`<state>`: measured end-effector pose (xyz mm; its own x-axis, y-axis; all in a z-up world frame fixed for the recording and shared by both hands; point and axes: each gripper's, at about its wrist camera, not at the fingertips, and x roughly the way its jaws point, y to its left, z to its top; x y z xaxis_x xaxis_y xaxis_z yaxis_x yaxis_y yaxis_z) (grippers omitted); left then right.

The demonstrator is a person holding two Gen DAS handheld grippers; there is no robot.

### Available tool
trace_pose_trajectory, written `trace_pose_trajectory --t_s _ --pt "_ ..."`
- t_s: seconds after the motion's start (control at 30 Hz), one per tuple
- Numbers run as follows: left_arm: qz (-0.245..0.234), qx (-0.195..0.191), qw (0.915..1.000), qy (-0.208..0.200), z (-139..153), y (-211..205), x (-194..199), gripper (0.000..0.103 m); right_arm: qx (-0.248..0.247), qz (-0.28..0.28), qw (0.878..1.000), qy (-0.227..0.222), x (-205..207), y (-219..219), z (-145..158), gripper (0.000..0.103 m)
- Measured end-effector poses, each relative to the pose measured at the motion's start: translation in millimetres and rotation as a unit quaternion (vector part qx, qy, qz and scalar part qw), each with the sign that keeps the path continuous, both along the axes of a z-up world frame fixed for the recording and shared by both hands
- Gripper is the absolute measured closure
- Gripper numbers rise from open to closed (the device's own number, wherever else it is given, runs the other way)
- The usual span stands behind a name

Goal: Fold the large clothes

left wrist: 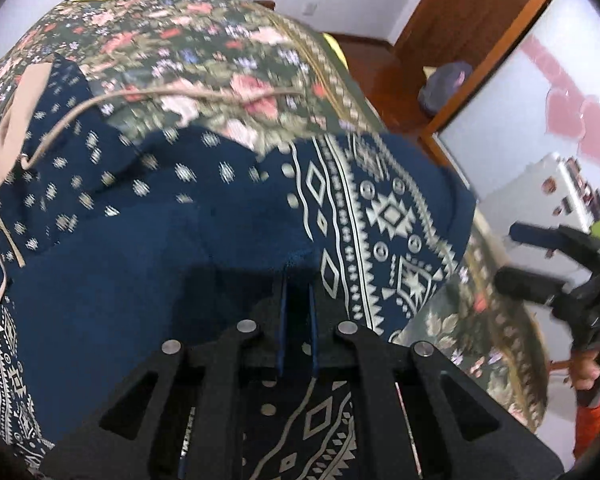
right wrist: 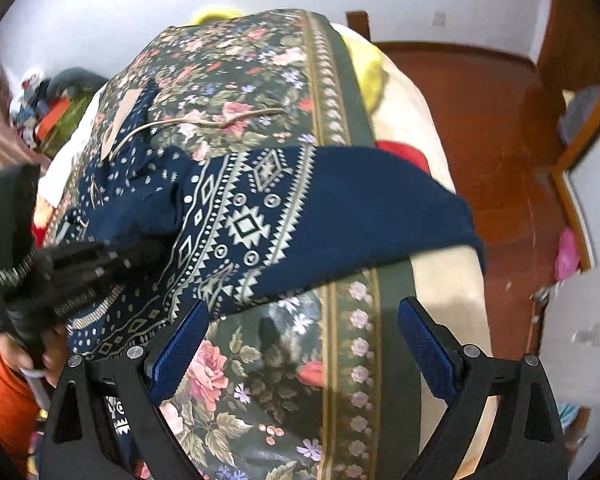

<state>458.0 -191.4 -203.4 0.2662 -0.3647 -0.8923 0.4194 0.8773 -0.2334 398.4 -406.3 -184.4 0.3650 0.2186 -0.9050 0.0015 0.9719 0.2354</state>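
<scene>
A large navy garment [left wrist: 228, 216] with white geometric borders and beige drawstrings lies across a floral bedspread [left wrist: 204, 52]. My left gripper [left wrist: 298, 292] is shut on a fold of the navy garment, with cloth bunched between its blue pads. In the right wrist view the garment [right wrist: 300, 216] drapes over the bed toward its right side. My right gripper [right wrist: 300, 336] is open and empty, just above the bedspread [right wrist: 260, 360], below the garment's hem. The left gripper [right wrist: 80, 268] shows at the left, gripping the cloth.
The bed's cream mattress edge [right wrist: 452, 288] drops to a red-brown wooden floor [right wrist: 480, 120]. A yellow pillow [right wrist: 370, 68] and a red item [right wrist: 404, 152] lie at the bed's right side. A wooden door frame [left wrist: 492, 64] stands at right. Clutter sits at the left [right wrist: 48, 104].
</scene>
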Motion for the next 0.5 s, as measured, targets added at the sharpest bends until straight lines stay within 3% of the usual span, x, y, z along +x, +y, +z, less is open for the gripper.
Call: trace_pose_trajectory --t_s 0.1,0.2,0.27,0.33,0.5 --pt "-0.018 0.018 0.9997 -0.001 4.6 -5.5 -5.5 0.089 0.024 -0.021 0.999 0.008 4.3 -12.4 -5.2 0.008" --pt "-0.031 0.005 0.9995 -0.005 22.4 -1.0 -9.2 0.075 0.053 -0.050 0.997 0.015 12.3 -26.7 -10.8 0.008" --pt "-0.027 0.002 0.9992 -0.031 44.0 10.9 -10.8 0.046 0.069 -0.067 0.995 0.021 18.0 -35.3 -14.7 0.008" --pt "-0.008 0.005 0.9977 -0.067 60.6 29.9 -10.3 0.036 0.089 -0.084 0.992 0.026 24.3 -43.5 -19.2 0.008" --pt "0.056 0.086 0.9876 -0.119 63.7 80.8 -0.3 0.035 0.141 -0.120 0.982 0.044 39.6 -59.9 -33.6 0.008"
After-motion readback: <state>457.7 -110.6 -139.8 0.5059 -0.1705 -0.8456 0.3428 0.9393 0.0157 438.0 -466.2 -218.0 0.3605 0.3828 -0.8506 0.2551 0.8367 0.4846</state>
